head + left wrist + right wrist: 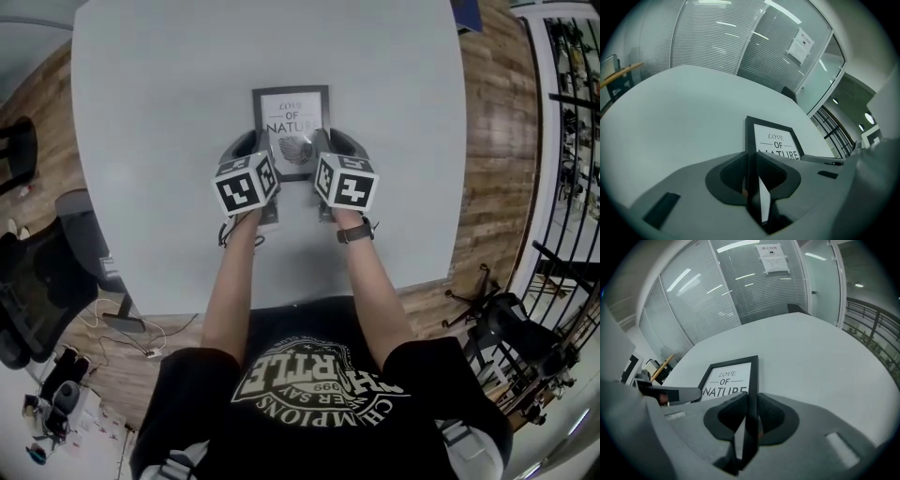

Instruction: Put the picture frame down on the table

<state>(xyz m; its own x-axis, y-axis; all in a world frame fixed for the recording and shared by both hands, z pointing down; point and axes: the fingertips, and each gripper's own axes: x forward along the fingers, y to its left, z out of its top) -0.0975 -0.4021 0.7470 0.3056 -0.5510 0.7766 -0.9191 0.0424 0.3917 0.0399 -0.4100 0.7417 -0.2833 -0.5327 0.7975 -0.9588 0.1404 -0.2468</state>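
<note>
Two grippers, one frame: the left gripper (257, 152) and the right gripper (324, 152) each have their jaws pressed together on a long side rail of the picture frame (292, 127), near its lower end. It is held face up over the middle of the pale grey table (159, 112), in front of the person. Each gripper view shows dark ribbed pads pinching only the thin black rail — the left gripper (751, 176) on the left-hand rail, the right gripper (749, 416) on the right-hand one — with nothing else between them.

The risk lies in the release. The hold appears to be on narrow rails alone, so if one pair of jaws lets go ahead of the other, the frame would likely pivot on the remaining grip and land on a corner. Each gripper also seems to have one jaw under the frame, so it probably cannot settle flat until both let go — a short drop that could rattle the front pane, if one is fitted. On so smooth a tabletop a nudge from a departing jaw could also skate the frame sideways. Whether its far edge already touches the table cannot be told from these views.

The picture frame (773, 138) is a slim black rectangle around a white print reading "LOVE OF NATURE" (726, 377). A grey rounded motif sits below the lettering in the head view.
</note>
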